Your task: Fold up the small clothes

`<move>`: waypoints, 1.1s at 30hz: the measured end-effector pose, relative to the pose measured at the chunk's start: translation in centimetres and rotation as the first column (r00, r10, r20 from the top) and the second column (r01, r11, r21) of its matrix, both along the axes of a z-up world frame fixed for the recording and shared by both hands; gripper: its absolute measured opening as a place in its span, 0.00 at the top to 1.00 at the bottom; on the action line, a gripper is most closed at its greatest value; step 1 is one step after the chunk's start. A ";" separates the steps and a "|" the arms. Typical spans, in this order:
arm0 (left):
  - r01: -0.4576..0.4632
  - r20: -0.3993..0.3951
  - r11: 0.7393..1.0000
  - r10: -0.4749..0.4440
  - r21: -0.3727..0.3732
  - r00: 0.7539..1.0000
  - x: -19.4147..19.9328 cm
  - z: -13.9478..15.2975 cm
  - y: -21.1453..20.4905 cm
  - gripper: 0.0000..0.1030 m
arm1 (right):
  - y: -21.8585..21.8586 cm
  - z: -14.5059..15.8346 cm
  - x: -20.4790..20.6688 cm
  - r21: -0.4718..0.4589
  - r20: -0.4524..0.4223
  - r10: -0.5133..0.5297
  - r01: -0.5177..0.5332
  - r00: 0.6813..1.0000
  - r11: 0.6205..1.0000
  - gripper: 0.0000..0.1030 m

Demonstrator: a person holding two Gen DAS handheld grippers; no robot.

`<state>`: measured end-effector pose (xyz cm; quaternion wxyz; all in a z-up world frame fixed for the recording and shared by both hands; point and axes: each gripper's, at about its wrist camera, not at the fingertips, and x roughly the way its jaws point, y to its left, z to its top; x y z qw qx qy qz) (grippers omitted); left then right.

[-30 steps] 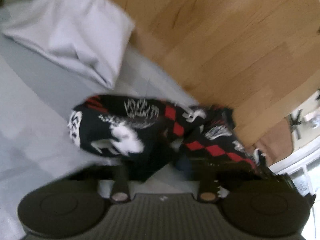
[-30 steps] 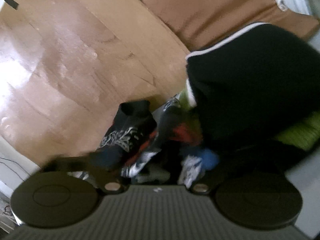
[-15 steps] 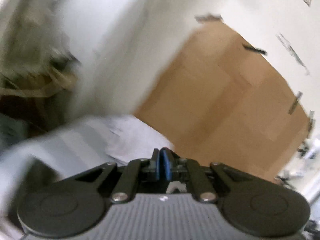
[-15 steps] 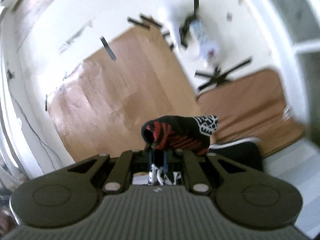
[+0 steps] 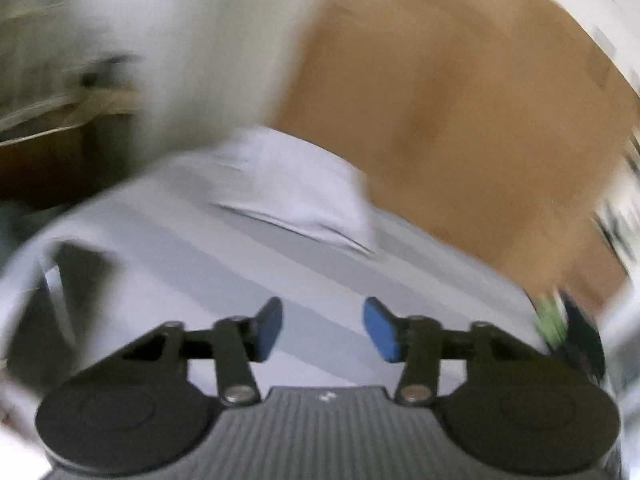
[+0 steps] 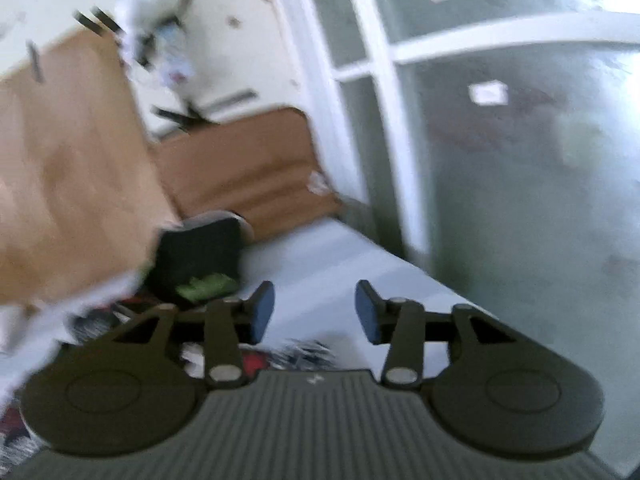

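Across the striped sheet (image 5: pixel 168 264), one white pillow (image 5: pixel 296 184) is lying at twelve o'clock; one patterned garment (image 6: pixel 304 354) is sitting under the right gripper (image 6: pixel 315 312). Both it and the left gripper (image 5: pixel 322 330) have just been opening, empty.

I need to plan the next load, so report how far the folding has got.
Done, apparently: a white folded cloth lies on the grey striped surface. In hand: nothing; the left gripper and right gripper have just opened their jaws, both empty. Left: the patterned black-red garment lies below the right gripper, and a black-and-green pile waits beyond.
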<state>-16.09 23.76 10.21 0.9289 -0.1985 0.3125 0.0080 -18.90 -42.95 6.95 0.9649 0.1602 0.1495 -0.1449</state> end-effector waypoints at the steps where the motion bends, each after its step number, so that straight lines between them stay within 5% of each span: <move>1: 0.080 -0.006 0.997 -0.080 0.017 0.997 1.1 -0.4 -2.4 0.52 | 0.5 0.1 0.5 0.002 0.014 0.047 -0.047 0.999 0.999 0.43; 9: 0.451 -0.137 0.891 -0.442 0.046 0.886 6.0 -5.7 -14.2 0.48 | 7.0 0.1 9.6 -0.117 -0.064 0.414 -0.419 0.908 0.900 0.40; 14: 0.530 -0.147 0.848 -0.522 0.021 0.840 7.0 -7.3 -15.4 0.19 | 6.8 -2.2 14.4 -0.095 -0.162 0.498 -0.516 0.852 0.851 0.40; 19: 0.585 -0.144 0.795 -0.605 -0.163 0.783 8.1 -8.8 -15.7 0.08 | 5.7 -4.4 18.1 0.038 -0.186 0.577 -0.581 0.795 0.813 0.32; 21: 0.586 -0.138 0.793 -0.607 -0.163 0.783 8.2 -9.1 -15.9 0.09 | 5.5 -5.2 19.5 0.080 -0.188 0.603 -0.600 0.775 0.796 0.28; 22: 0.583 -0.139 0.798 -0.602 -0.156 0.787 8.3 -9.3 -16.1 0.15 | 5.4 -5.6 20.1 0.103 -0.186 0.614 -0.606 0.767 0.789 0.28; 24: 0.577 -0.134 0.802 -0.596 -0.153 0.792 8.4 -9.2 -16.2 0.48 | 5.3 -6.4 21.0 0.173 -0.196 0.629 -0.605 0.752 0.777 0.31; 25: 0.571 -0.156 0.805 -0.592 -0.161 0.791 8.5 -9.3 -16.2 0.78 | 5.4 -6.6 21.0 0.183 -0.205 0.634 -0.607 0.746 0.773 0.58; 26: 0.557 -0.177 0.818 -0.575 -0.141 0.799 8.5 -9.2 -16.1 0.91 | 5.9 -6.5 20.6 0.157 -0.218 0.632 -0.613 0.743 0.774 0.73; 28: 0.561 -0.161 0.817 -0.576 -0.130 0.801 7.9 -8.7 -15.7 0.91 | 7.4 -5.6 18.7 0.019 -0.213 0.597 -0.608 0.773 0.794 0.83; 31: 0.578 -0.086 0.813 -0.582 -0.074 0.808 5.5 -6.8 -15.0 0.92 | 9.7 -3.7 14.0 -0.240 -0.163 0.541 -0.566 0.825 0.789 0.83; 33: 0.589 -0.020 0.807 -0.591 -0.049 0.807 3.7 -5.2 -14.5 0.92 | 10.4 -2.9 11.3 -0.318 -0.133 0.522 -0.535 0.843 0.783 0.83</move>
